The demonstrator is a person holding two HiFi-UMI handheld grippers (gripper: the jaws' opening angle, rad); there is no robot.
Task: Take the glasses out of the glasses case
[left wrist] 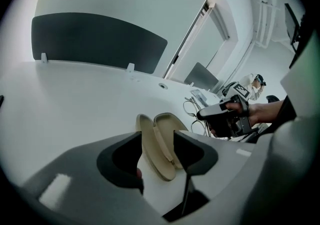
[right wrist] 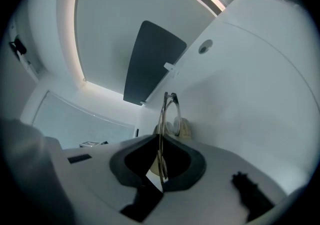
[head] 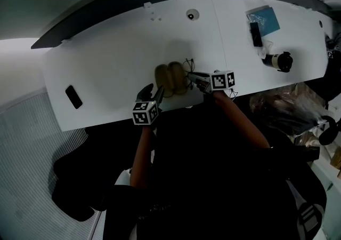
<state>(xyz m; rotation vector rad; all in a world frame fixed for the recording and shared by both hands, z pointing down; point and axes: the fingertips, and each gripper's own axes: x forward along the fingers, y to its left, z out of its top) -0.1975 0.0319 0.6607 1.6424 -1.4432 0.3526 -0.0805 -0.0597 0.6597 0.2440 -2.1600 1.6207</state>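
Note:
An open beige glasses case point(head: 171, 78) lies on the white table point(head: 106, 63) near its front edge. My left gripper point(head: 153, 94) has its jaws on either side of the case's near end point(left wrist: 161, 149), and both jaw tips touch the two halves. My right gripper point(head: 195, 78), just right of the case, is shut on thin wire-framed glasses point(head: 188, 65). In the right gripper view the glasses point(right wrist: 170, 114) stand up out of the closed jaws point(right wrist: 161, 169), above the table and clear of the case point(right wrist: 184, 128). From the left gripper view the glasses point(left wrist: 192, 110) hang beside the case.
A flat black object point(head: 73, 96) lies at the table's left end. A blue packet with a black item point(head: 262, 21) and a black-and-white cylinder point(head: 279, 61) lie at the far right. Dark partition panels point(head: 117, 7) line the far edge, by a round grommet point(head: 191, 15).

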